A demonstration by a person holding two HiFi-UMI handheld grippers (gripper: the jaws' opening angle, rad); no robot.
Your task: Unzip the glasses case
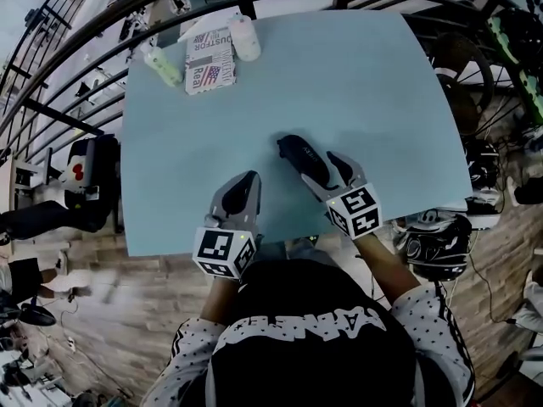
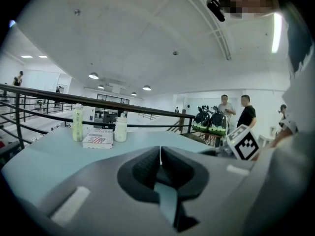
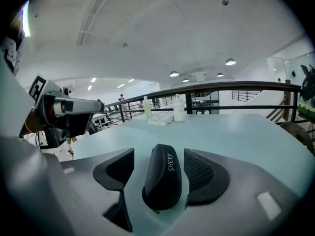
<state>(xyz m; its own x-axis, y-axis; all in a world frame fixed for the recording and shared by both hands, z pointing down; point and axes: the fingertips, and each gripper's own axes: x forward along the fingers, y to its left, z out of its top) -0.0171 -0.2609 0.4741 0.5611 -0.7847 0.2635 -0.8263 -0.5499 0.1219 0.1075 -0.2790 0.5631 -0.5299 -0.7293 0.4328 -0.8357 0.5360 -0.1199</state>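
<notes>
On pale blue table [image 1: 365, 83]: one glasses case [image 1: 299, 153], one white bottle [image 1: 245, 37], one green bottle [image 1: 161, 64], one box [image 1: 209, 62]. Case lying lengthwise, pointing straight away between wide-spread, untouching jaws of right gripper [image 3: 158, 156]; left gripper [image 2: 160, 154] jaws pressed together, empty.

pale blue table [image 1: 373, 100] carries four items. printed box [image 1: 209, 66] lies flat near the far edge. green bottle [image 1: 163, 66] stands just left of the box, white bottle [image 1: 245, 38] just right. black glasses case [image 1: 299, 155] lies well apart from the box, toward the near edge.

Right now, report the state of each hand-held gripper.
Left hand-held gripper: shut, nothing between the jaws.
Right hand-held gripper: open, jaws on either side of the glasses case, not pressing on it.
</notes>
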